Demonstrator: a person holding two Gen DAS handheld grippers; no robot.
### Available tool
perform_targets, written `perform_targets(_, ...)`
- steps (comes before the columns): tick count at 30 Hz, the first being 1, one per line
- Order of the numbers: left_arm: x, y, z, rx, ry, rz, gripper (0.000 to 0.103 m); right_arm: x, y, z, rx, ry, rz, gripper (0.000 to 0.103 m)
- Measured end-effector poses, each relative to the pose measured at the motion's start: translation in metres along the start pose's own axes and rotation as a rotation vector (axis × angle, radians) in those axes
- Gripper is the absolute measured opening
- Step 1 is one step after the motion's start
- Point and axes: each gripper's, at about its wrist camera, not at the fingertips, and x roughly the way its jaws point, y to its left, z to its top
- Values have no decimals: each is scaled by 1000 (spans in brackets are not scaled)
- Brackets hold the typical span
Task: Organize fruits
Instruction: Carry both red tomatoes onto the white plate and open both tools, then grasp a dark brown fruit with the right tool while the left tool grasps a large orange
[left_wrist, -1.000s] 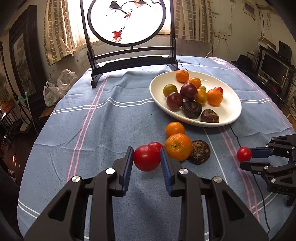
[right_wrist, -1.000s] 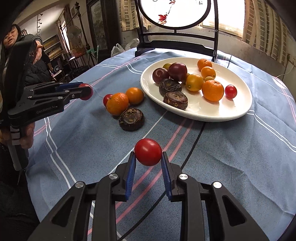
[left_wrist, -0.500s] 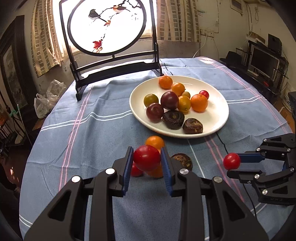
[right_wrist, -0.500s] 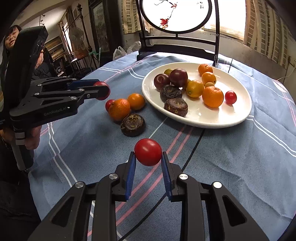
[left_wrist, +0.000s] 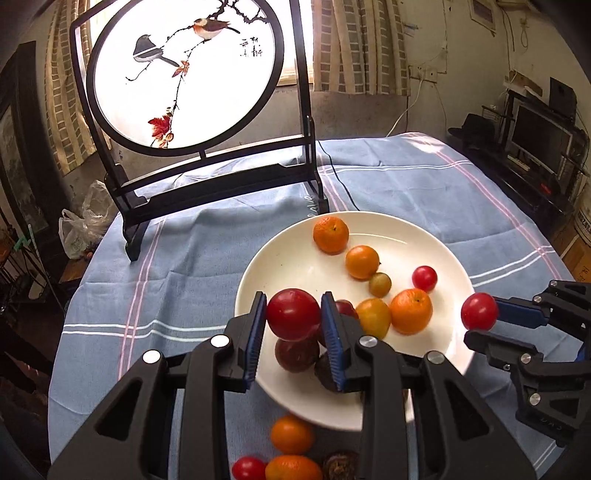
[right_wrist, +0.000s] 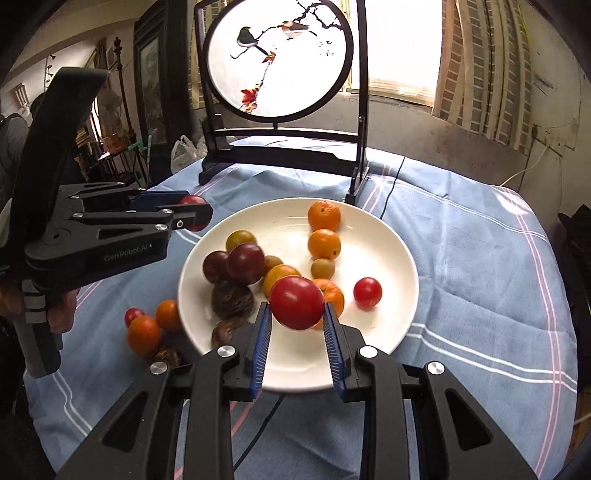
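Two red tomatoes are up in the air over the white plate (right_wrist: 400, 266), one pinched in each of my tongs. My left gripper (left_wrist: 293, 319) is clamped on the left tomato (left_wrist: 293, 314), which hangs above the plate's near-left part, over the dark plums (left_wrist: 296, 354). My right gripper (right_wrist: 297, 319) is squeezed onto the right tomato (right_wrist: 296, 302) — it sits above the plate's near side, in front of an orange (right_wrist: 332, 293).

On the plate I count oranges (left_wrist: 330, 234) toward the far rim, a small cherry tomato (right_wrist: 367, 292) on the right part, a greenish fruit (right_wrist: 322, 268) near the middle, and dark brown fruit (right_wrist: 232, 298) at the near-left edge.

Off the plate, just beside its near-left rim, lie two loose oranges (right_wrist: 143, 334), a small red tomato (right_wrist: 133, 316) and a brown fruit (left_wrist: 340, 463) — all on the blue cloth (right_wrist: 480, 258). Beyond the plate stands the round bird screen (left_wrist: 184, 74).
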Motion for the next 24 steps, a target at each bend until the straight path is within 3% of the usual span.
perform_targets(7, 40, -7, 20, 0, 29, 24, 31, 41, -18, 25, 26, 27, -23, 30)
perform_targets(9, 48, -7, 23, 0, 26, 40, 44, 51, -20, 30, 26, 28, -45, 30)
perform_targets(11, 53, -6, 24, -8, 26, 49, 53, 63, -22, 32, 23, 53, -36, 39)
perform_targets(13, 54, -3, 24, -23, 28, 47, 55, 67, -24, 32, 32, 47, -55, 39)
perform_targets(19, 16, 18, 6, -47, -13, -3, 59, 37, -17, 11, 40, 20, -5, 45)
perform_targets(24, -46, 52, -46, -74, -89, -42, 74, -7, 13, -44, 14, 23, 139, 55)
